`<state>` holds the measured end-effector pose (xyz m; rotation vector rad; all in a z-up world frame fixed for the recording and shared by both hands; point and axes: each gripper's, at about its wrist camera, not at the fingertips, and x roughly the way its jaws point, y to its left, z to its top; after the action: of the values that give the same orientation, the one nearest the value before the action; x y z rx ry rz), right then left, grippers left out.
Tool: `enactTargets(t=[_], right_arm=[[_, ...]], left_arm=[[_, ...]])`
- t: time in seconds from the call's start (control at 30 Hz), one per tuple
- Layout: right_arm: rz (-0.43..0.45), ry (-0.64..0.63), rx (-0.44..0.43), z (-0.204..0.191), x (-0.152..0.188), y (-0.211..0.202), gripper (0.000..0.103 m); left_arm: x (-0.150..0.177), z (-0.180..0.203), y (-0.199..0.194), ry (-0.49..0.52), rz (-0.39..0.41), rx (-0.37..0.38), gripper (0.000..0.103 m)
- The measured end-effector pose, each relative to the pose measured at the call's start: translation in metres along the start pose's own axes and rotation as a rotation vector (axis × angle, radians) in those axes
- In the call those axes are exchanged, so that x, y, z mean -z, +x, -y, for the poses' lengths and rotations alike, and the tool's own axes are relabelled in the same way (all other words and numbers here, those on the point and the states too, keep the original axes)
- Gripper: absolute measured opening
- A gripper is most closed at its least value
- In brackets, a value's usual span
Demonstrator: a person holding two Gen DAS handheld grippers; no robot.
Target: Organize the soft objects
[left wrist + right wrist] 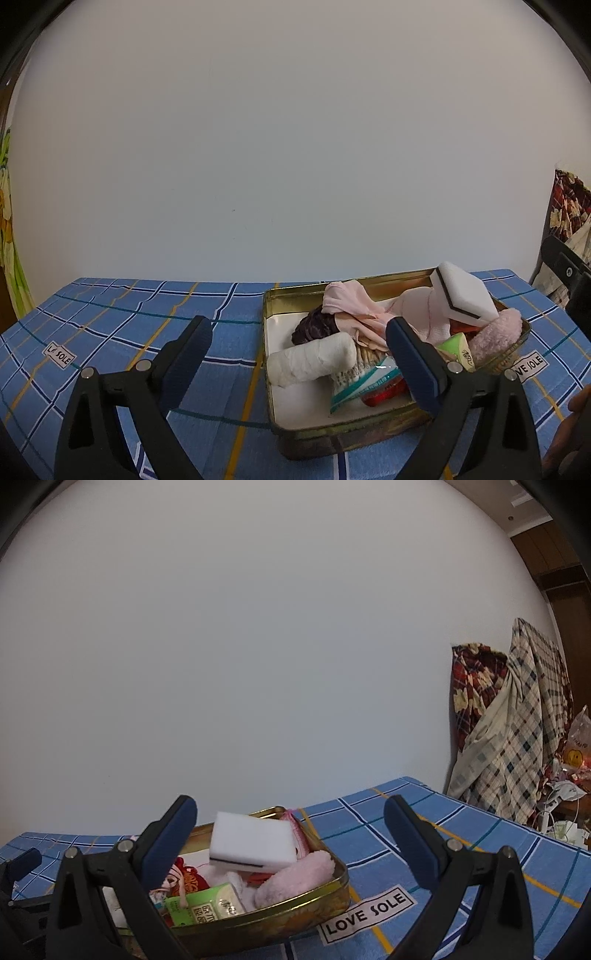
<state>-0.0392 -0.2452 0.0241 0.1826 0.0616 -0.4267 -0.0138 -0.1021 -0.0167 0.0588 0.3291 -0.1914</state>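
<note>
Nearest you, your left gripper [299,352] sits low w/ fingers spread wide and nothing between them: the left finger hangs over the blue plaid cloth [122,325], the right finger [412,363] over the gold tin [303,432], in front of its contents. Your right gripper [290,843] is likewise wide apart and empty, left finger in front of the tin's [295,910] near-left part, right finger above bare cloth [461,830] near a "LOVE SOLE" label [365,914]. All the soft items lie in the tin, which rests on the cloth toward the table's right side in the left wrist view. At the front of the tin: a white rolled bandage [310,360] beside a teal-and-white striped packet [360,384] and sth red [384,397] next to it. Mid-tin: a dark purple fabric bundle [314,326], w/ a pale pink cloth [351,306] draped over it. To the right, a green-and-cream carton [460,349] sits just beside a fluffy pink item [495,336] leaning at the tin's right rim. On top of the pile rests a white sponge block [463,293] w/ a thin dark layer along one edge, tilted; from the right wrist view the block [253,842] sits above the fluffy pink item [295,877], the carton [205,906] and a red pouch [190,880]. Beyond the table is a plain pale wall [295,147]. Far right: hanging plaid fabrics [513,731] and a plastic bag w/ a smiley [576,746].
</note>
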Motion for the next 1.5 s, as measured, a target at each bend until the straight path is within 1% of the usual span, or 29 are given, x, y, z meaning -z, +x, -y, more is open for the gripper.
enactTargets(t=[0.23,0.43,0.53,0.7,1.5], right_arm=[[0.012,-0.023,0.002,-0.003,-0.001,-0.015,0.103],[0.034,-0.025,-0.011,-0.003,0.0,-0.028,0.103],[0.05,-0.032,-0.003,-0.003,-0.001,-0.031,0.103],[0.043,-0.041,-0.006,-0.006,0.0,-0.029,0.103],[0.043,-0.038,-0.003,-0.005,-0.001,-0.03,0.103]], left_arm=[[0.003,0.0,-0.014,0.003,0.011,0.013,0.097],[0.002,-0.002,-0.015,0.0,0.006,0.011,0.097],[0.003,-0.001,-0.01,-0.002,0.004,0.021,0.097],[0.003,0.0,-0.013,0.008,0.013,0.024,0.097],[0.004,-0.003,-0.013,0.002,0.002,0.025,0.097]])
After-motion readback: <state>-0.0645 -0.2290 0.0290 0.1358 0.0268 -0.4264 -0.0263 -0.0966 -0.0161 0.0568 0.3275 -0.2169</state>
